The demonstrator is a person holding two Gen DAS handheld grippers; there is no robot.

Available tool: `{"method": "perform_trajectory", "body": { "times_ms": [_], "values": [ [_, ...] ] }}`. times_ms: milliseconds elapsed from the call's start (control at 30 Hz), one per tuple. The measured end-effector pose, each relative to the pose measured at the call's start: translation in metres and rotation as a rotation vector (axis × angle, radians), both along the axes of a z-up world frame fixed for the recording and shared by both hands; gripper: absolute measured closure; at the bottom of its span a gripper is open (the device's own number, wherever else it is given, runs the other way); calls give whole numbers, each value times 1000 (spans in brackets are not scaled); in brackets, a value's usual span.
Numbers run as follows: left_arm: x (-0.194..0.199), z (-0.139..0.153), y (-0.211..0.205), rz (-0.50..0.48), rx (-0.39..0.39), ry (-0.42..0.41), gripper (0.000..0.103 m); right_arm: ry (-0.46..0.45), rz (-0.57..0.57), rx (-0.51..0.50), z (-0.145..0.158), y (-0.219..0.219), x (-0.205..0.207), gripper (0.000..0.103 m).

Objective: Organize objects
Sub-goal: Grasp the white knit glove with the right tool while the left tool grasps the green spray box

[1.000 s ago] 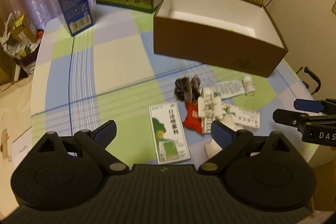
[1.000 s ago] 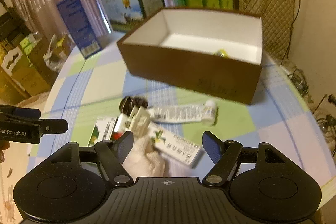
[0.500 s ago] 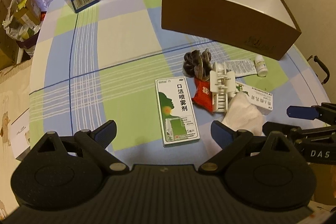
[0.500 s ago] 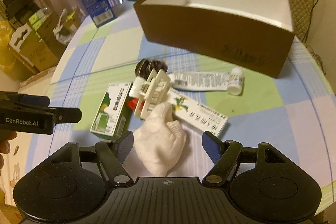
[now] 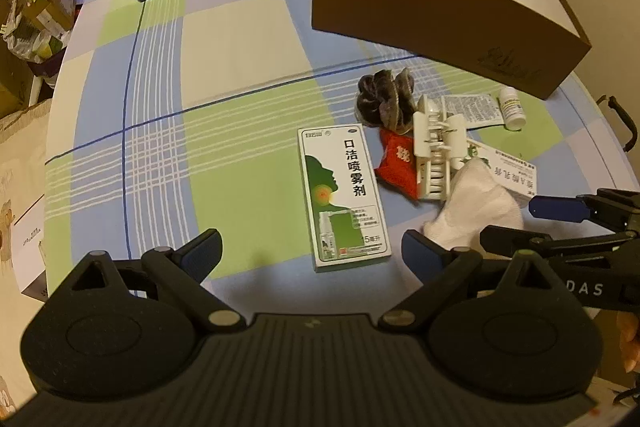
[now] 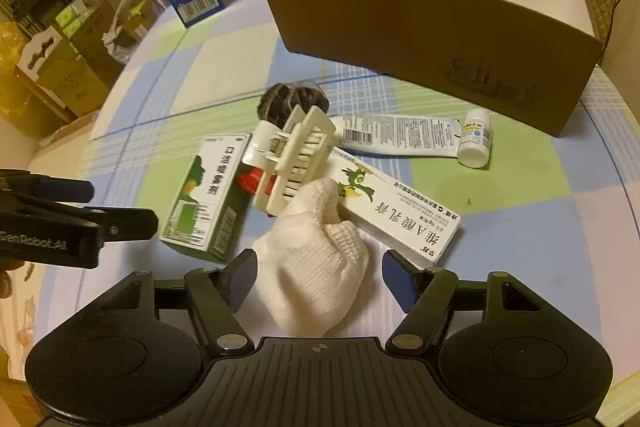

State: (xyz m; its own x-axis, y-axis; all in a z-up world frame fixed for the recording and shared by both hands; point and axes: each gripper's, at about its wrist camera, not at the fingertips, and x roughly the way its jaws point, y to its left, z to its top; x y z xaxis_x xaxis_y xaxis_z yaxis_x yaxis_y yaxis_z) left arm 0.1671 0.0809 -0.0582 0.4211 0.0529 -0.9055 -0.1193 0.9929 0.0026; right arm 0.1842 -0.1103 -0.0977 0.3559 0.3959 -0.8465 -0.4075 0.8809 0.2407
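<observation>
Left claw [image 5: 311, 251] hovering with jaws apart above the checked tabletop [image 5: 224, 39], green spray box [image 5: 343, 195] lying flat, white hair clip [image 6: 294, 157] resting on clutter, white sock [image 6: 314, 269] lying between the spread jaws of the right claw [image 6: 319, 281], brown box [image 6: 436, 23] sitting behind

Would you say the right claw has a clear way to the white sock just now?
Probably yes: the right claw is open, and the white sock lies between its fingers, nothing covering it.
</observation>
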Motion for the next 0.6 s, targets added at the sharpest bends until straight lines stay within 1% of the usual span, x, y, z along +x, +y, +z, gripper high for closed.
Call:
{"method": "perform_trajectory", "body": {
  "times_ms": [133, 200, 267, 300, 333, 367, 433, 600],
  "values": [
    [2, -6, 3, 9, -3, 13, 8, 10, -7, 0, -8, 1, 4, 43],
    [3, -8, 4, 9, -3, 18, 8, 15, -8, -8, -12, 2, 5, 49],
    [4, -9, 4, 7, -3, 20, 8, 17, -2, -1, -14, 1, 5, 65],
    [5, -10, 4, 6, -5, 21, 8, 17, 2, 1, -14, 1, 4, 67],
    [5, -11, 3, 5, -6, 22, 8, 13, 6, -1, -13, 1, 4, 73],
    [6, -11, 3, 3, -7, 22, 8, 11, 15, -2, -13, 1, 4, 83],
    [7, -13, 3, 0, -9, 22, 8, 11, 28, -10, -10, -1, 2, 87],
    [12, -17, 1, -9, -9, 27, 8, -10, 23, -12, 8, -9, -3, 90]
  ]
}}
